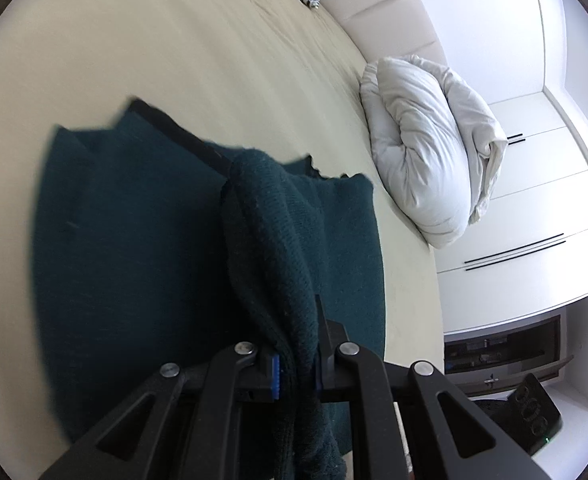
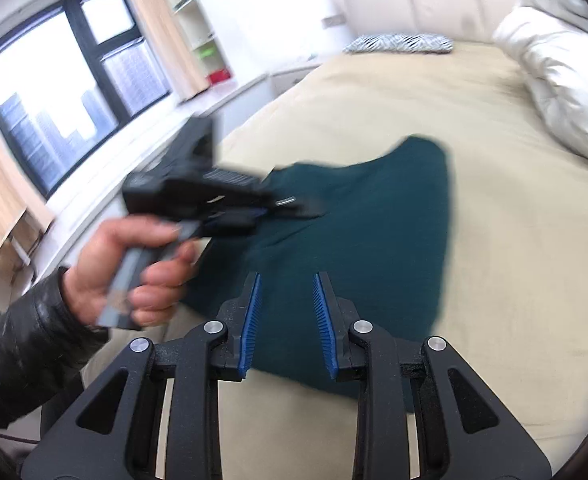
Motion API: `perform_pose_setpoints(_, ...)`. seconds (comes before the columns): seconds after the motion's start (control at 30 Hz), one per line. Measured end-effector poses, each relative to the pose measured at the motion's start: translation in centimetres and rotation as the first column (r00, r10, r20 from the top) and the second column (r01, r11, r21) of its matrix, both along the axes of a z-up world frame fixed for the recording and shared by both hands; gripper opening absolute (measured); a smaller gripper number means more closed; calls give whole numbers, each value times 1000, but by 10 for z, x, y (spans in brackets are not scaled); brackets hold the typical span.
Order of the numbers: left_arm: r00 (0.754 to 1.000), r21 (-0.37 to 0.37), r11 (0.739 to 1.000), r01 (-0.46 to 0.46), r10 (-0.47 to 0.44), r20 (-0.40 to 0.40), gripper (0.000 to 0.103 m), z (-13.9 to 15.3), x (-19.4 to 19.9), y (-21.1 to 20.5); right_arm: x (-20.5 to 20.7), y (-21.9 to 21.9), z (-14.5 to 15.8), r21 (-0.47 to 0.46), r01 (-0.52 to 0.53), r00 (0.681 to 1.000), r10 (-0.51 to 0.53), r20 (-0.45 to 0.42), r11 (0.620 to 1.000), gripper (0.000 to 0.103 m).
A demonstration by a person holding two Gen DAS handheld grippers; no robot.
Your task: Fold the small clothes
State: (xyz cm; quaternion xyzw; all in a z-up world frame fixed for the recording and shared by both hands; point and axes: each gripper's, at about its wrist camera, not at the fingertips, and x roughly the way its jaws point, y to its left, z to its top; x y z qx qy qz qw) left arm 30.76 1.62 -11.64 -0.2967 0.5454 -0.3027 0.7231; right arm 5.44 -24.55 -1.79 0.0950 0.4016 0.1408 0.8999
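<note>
left gripper [image 1: 296, 364] clamped on a bunched fold of teal knit garment [image 1: 133, 240] spread ahead over beige bed [image 1: 173, 40]; right gripper [image 2: 286, 320] parted, empty above it.

left hand-held gripper [image 2: 294, 204] and green garment [image 2: 374, 240] motion-blurred.

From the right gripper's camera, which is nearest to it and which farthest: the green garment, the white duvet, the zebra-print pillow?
1. Green garment, directly ahead on the bed.
2. White duvet, bundled at far right.
3. Zebra-print pillow, at the headboard.
</note>
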Motion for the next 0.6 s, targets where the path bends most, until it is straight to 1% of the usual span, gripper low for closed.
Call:
perform_pose_setpoints(0.1,1000,21,999,-24,24,2,12,4,6,23,15,1,-15,-18,17,999,-18,-41,1000,26)
perform_pose_setpoints(0.17,1000,36,999,-27,27,-6,12,4,9,35,29,11,-34,-44,14,997,-18,-81,999,26)
perform_pose_setpoints(0.23,1000,47,999,-27,28,-7,12,5,12,45,40,25,-52,-51,-8,993,2,-115,999,26)
perform_pose_setpoints(0.37,999,62,998,-30,31,-9,12,2,17,60,55,52,-75,-72,-61,987,49,-151,996,27)
perform_pose_setpoints(0.5,999,60,997,-44,46,-19,12,-7,19,72,52,70,-81,-95,-99,985,84,-151,991,27)
perform_pose_setpoints(0.57,998,80,996,-50,52,-32,12,-20,18,73,51,75,-82,-95,-111,983,95,-157,989,27)
perform_pose_setpoints(0.6,997,76,995,-60,63,-47,12,-29,17,78,50,76,-83,-99,-114,982,96,-165,989,27)
